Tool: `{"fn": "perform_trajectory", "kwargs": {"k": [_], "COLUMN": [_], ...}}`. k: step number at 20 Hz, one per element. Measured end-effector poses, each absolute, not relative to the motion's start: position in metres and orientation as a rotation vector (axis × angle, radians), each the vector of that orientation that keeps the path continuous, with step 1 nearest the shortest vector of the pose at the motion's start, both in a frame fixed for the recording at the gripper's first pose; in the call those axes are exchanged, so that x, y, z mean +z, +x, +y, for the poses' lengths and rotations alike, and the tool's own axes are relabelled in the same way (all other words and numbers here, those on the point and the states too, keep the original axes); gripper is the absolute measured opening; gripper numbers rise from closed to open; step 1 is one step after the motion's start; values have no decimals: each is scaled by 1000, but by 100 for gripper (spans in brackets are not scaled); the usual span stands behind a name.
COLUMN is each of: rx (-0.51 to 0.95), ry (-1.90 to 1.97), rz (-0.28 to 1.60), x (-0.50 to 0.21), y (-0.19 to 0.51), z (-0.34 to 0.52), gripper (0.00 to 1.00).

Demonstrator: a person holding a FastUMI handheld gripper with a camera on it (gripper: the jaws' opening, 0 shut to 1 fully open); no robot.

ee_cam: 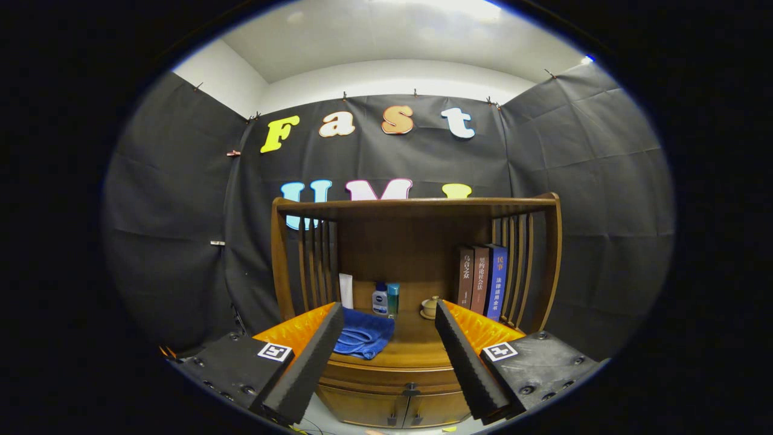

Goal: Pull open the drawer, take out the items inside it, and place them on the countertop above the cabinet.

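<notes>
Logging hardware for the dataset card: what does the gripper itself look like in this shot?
The gripper has two long wedge-shaped fingers with ribbed inner faces. Each sits on a dark block body with visible screw heads and a square black-and-white fiducial marker on top. The fingers stand apart, open, empty. No cables visible.

The cabinet (392, 386) is warm brown wood with a glossy finish, and the countertop (416, 344) above it shares that honey-brown tone. The slatted hutch (416, 208) is the same wood, darker in its shaded back panel. A folded towel (364, 339) is bright blue. Behind it stand a white tube (346, 290), a white bottle (380, 299) with a dark blue label and cap, and a teal box (393, 299). A small cup (430, 307) is cream-beige. Three books (481, 281) stand together — two dark reddish-brown spines, one royal blue — all with pale lettering.
</notes>
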State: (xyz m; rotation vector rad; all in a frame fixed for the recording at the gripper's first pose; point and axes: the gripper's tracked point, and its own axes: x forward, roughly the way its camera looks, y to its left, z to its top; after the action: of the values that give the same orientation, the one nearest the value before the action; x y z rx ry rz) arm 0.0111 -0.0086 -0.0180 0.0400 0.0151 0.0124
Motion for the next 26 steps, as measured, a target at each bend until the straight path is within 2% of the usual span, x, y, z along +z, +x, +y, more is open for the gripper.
{"fn": "perform_trajectory", "kwargs": {"k": [12, 21, 26], "rx": [-28, -62, -98], "ry": [55, 89, 99], "rz": [196, 421, 488], "x": [-158, -290, -332], "y": [61, 89, 99], "z": [-26, -35, -44], "gripper": [99, 100, 100]}}
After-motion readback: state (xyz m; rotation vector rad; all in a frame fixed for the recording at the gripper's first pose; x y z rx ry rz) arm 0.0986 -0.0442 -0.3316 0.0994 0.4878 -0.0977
